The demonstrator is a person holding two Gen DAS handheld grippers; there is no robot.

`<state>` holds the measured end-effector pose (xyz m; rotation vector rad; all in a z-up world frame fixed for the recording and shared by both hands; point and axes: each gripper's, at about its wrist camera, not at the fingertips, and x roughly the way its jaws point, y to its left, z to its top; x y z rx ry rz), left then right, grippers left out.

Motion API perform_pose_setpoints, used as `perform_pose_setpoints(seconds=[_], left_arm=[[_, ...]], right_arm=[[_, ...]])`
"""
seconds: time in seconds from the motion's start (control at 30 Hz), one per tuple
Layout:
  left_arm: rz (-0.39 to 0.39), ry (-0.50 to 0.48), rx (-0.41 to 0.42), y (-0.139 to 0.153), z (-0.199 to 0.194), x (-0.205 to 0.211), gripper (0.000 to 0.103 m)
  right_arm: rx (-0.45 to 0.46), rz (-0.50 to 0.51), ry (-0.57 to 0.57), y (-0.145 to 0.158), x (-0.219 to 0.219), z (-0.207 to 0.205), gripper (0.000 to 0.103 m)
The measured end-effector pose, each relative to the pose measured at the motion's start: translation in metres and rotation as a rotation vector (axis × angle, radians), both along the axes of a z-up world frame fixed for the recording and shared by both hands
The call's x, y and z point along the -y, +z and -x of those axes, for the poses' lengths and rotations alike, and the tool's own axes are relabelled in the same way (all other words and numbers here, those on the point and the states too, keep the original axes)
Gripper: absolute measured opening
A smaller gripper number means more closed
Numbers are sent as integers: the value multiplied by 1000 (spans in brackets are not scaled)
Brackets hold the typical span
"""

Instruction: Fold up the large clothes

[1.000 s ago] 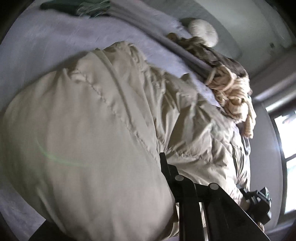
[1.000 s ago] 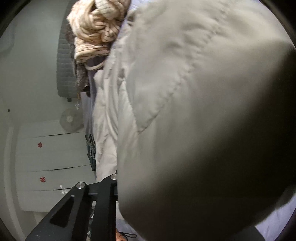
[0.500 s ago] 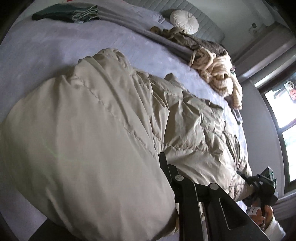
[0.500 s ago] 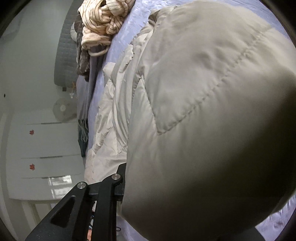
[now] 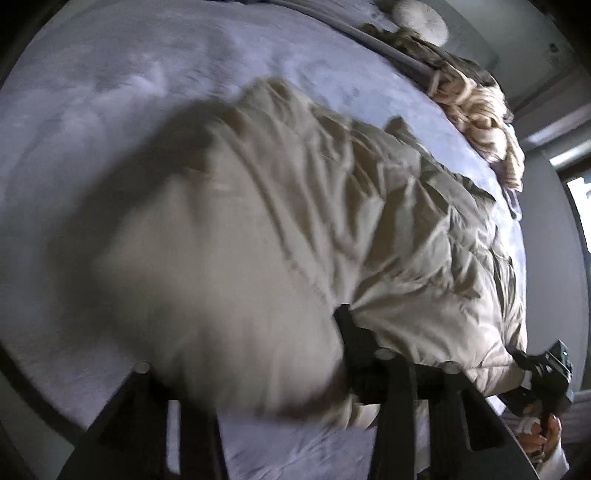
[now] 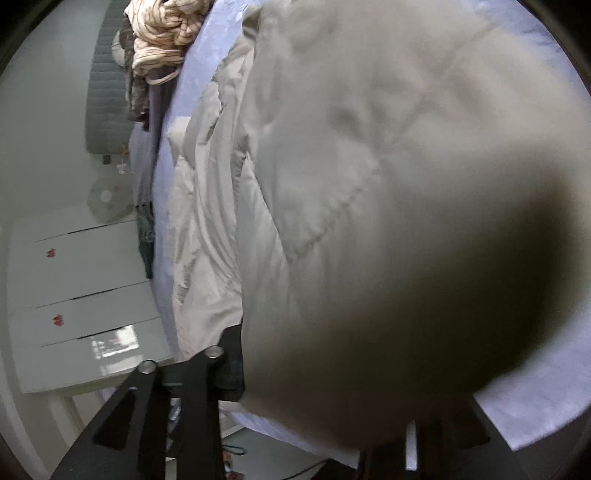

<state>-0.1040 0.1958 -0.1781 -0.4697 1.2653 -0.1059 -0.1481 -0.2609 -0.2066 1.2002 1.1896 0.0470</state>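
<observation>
A large beige puffer jacket (image 5: pixel 369 221) lies on the lavender bed (image 5: pixel 110 92). A thick fold of it bulges between the jaws of my left gripper (image 5: pixel 243 339), which are opening; the fabric looks loose, blurred by motion. In the right wrist view the same jacket (image 6: pixel 369 184) fills most of the picture. My right gripper (image 6: pixel 332 380) is also opening, with the jacket's edge between its jaws and its right finger hidden under the fabric. The right gripper (image 5: pixel 546 373) shows at the jacket's far corner, held by a hand (image 5: pixel 546 435).
A heap of cream striped and brown clothes (image 5: pixel 476 114) lies at the far side of the bed, beside a round white cushion (image 5: pixel 421 20). White drawers (image 6: pixel 81 295), a fan (image 6: pixel 107 195) and a quilted headboard (image 6: pixel 107 92) stand beyond the bed's edge.
Both grippers have carried the jacket's fold across the bed. Their jaws now stand wider, and the left gripper's left finger has come out from under the fabric.
</observation>
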Motion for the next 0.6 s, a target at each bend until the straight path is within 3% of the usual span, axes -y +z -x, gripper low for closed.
perform_pose_setpoints(seconds=[0.13, 0.27, 0.37, 0.47, 0.6], left_arm=[[-83, 49, 36, 30, 20, -25, 46], [-193, 76, 126, 60, 29, -33, 46], [-151, 79, 144, 66, 21, -34, 46], [-168, 53, 104, 47, 2, -19, 46], [-249, 37, -30, -1, -14, -4, 46]], right_arm=[[7, 124, 65, 30, 10, 10, 43], [67, 298, 139, 70, 13, 36, 17], [123, 372, 153, 95, 15, 51, 12], [153, 416, 146, 106, 19, 44, 12], [78, 453, 144, 80, 23, 13, 12]])
